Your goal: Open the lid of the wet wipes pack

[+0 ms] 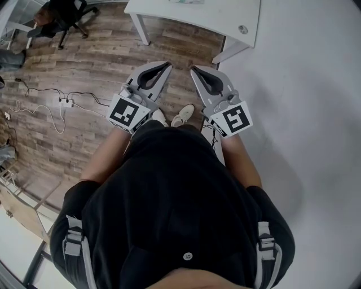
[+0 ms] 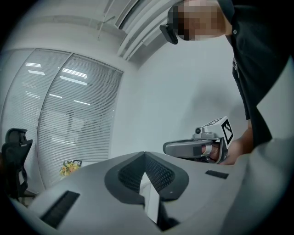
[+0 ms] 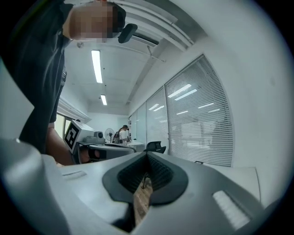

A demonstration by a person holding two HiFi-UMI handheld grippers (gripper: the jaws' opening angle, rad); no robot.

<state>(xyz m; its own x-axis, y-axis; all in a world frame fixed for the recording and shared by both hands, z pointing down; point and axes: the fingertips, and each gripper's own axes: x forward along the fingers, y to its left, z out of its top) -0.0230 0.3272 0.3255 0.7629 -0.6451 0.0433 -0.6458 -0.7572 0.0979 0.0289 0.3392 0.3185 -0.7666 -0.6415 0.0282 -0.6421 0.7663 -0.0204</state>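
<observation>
No wet wipes pack shows in any view. In the head view my left gripper (image 1: 167,65) and my right gripper (image 1: 194,69) are held side by side in front of the person's body, over the floor. Both point level and away from the body. Each has its jaws closed tip to tip with nothing between them. The left gripper view looks past its closed tips (image 2: 144,154) at a white wall, with the right gripper (image 2: 197,148) off to its side. The right gripper view shows its closed tips (image 3: 147,154) and the left gripper (image 3: 87,137) beside it.
A white table (image 1: 197,17) stands ahead on the wood floor. A power strip with cables (image 1: 66,103) lies at the left, and an office chair (image 1: 62,17) is at the far left. A white wall (image 1: 304,84) runs along the right. The person's shoes (image 1: 183,114) show below the grippers.
</observation>
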